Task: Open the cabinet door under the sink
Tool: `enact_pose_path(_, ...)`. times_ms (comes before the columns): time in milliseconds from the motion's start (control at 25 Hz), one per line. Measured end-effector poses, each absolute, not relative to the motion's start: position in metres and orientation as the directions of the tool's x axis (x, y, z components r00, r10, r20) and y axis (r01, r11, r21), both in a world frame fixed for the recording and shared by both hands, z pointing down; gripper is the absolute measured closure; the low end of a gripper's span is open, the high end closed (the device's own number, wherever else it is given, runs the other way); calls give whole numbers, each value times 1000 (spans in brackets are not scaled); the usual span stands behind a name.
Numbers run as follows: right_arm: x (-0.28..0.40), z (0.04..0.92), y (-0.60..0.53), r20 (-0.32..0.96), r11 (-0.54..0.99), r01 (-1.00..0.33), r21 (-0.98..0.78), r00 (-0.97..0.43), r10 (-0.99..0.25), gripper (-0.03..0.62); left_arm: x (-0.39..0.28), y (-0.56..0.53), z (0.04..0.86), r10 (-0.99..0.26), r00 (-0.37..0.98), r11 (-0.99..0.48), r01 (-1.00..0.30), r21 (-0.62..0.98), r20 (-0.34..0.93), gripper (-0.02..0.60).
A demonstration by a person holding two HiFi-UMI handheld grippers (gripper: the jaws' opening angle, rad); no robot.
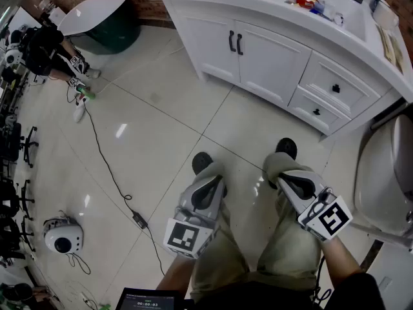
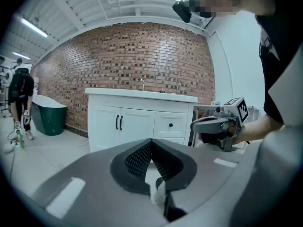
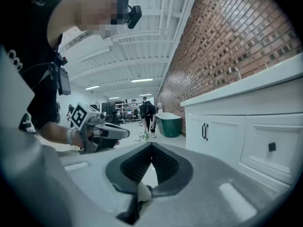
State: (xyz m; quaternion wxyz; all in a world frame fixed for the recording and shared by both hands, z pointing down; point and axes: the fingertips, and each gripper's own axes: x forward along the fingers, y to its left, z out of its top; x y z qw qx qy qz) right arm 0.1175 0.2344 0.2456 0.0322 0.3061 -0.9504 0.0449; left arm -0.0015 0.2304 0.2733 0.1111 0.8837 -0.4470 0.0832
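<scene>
1. The white two-door cabinet, set below the small metal tap, stands shut at your 1 o'clock, well apart from you across the pale tiled floor.
2. Its two black bar handles sit side by side where the doors meet. Aim for one bar only.
3. The left gripper and right gripper hang low by your thighs, each clenched on nothing. Spread the working jaws before you arrive.
4. Straddle the bar, close firmly, then pull along the door's arc rather than straight back.
5. Avoid the knobbed white drawers at 2 o'clock. The black floor cable at 9 o'clock looks clear of your path.
</scene>
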Motion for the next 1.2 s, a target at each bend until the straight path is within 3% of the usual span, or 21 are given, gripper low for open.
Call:
enact_pose_path(160,111,246,173,103,781,-624,-33,-779,-619,603,12,178,255,-759,636,-629,-771,97,136,565)
enact_pose_path(560,79,242,44,70,771,-634,52,-768,-636,603,28,30,249,-776,630,-623,-774,114,32,565)
enact_pose_path(800,76,252,-20,49,739,-674,-2,-738,-673,603,39,-37,260,-776,629,-624,-777,81,54,565)
enact_pose_path(1200,87,295,-96,130,683,-730,-5,-678,-724,603,49,-99,292,-769,631,-626,-775,81,97,565)
